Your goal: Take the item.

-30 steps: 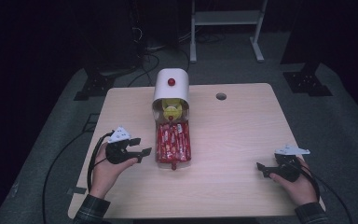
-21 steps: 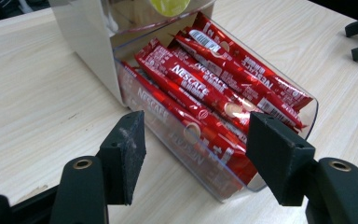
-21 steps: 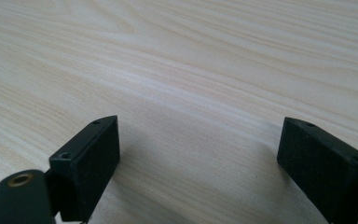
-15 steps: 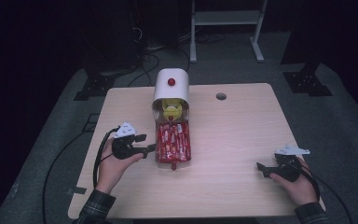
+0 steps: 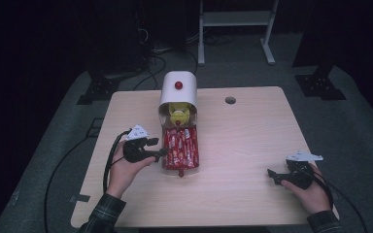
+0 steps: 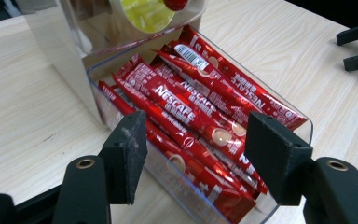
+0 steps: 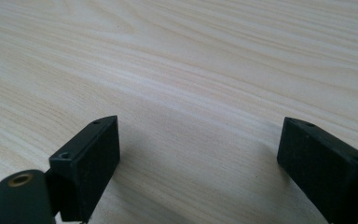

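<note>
Two hand-held grippers (image 5: 156, 147) (image 5: 272, 175) (jaws apart) near table (image 5: 252, 136) edges

You can read one brand here, in the left gripper view: "NESCAFE" in white capitals on the red stick sachets (image 6: 186, 112) lying in the clear tray (image 6: 303, 126). It reads most clearly on the sachet running through the middle of the frame, with a smaller line of print under it that is too fine to make out. The sachet toward the upper right of the frame carries the same white lettering upside down (partly legible, no more). One sachet near the top centre shows a white barcode patch (image 6: 189, 52); its digits are too small to read. In the high view the sachets show only as red strips, with no legible print.
</note>
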The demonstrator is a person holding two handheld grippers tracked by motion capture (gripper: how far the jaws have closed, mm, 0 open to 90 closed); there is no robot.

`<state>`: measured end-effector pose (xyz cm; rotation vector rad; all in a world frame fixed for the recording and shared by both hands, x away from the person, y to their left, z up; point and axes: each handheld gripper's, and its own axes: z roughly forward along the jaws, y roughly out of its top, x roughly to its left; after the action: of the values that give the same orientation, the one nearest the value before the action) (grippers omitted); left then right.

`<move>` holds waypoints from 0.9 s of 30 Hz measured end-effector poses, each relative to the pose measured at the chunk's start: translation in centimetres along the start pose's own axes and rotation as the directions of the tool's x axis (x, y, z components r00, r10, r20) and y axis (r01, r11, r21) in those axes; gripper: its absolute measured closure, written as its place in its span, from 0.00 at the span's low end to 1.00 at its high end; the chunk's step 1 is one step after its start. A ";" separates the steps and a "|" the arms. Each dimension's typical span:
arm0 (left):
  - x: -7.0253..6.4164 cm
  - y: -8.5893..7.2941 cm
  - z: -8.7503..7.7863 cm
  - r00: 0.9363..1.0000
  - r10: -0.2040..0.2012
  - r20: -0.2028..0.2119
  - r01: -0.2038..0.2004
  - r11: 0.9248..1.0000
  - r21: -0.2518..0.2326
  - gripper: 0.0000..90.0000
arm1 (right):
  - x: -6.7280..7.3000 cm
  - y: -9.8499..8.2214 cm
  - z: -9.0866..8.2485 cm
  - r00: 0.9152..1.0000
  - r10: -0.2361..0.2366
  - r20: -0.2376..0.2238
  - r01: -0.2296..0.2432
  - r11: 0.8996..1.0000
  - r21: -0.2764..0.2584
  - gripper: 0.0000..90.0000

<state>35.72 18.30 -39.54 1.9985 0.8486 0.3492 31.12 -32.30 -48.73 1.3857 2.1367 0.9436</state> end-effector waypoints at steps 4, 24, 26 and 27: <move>-0.1 0.5 0.5 1.000 0.006 0.005 -0.006 1.000 -0.001 0.43 | 0.0 0.0 0.0 1.000 0.000 0.000 0.000 1.000 0.000 0.13; -0.8 1.2 3.1 0.999 0.009 0.032 -0.010 1.000 0.020 0.43 | 0.0 0.0 0.0 1.000 0.000 0.000 0.000 1.000 0.000 0.13; -0.9 1.3 3.4 0.999 0.008 0.033 -0.009 1.000 0.019 0.43 | 0.0 0.0 0.0 1.000 0.000 0.000 0.000 1.000 0.000 0.13; -0.9 1.3 3.4 0.999 0.008 0.033 -0.009 1.000 0.019 0.43 | 0.0 0.0 0.0 1.000 0.000 0.000 0.000 1.000 0.000 0.13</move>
<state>37.47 15.11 -40.22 2.0206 0.8258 0.3128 31.12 -32.30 -48.73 1.3856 2.1367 0.9437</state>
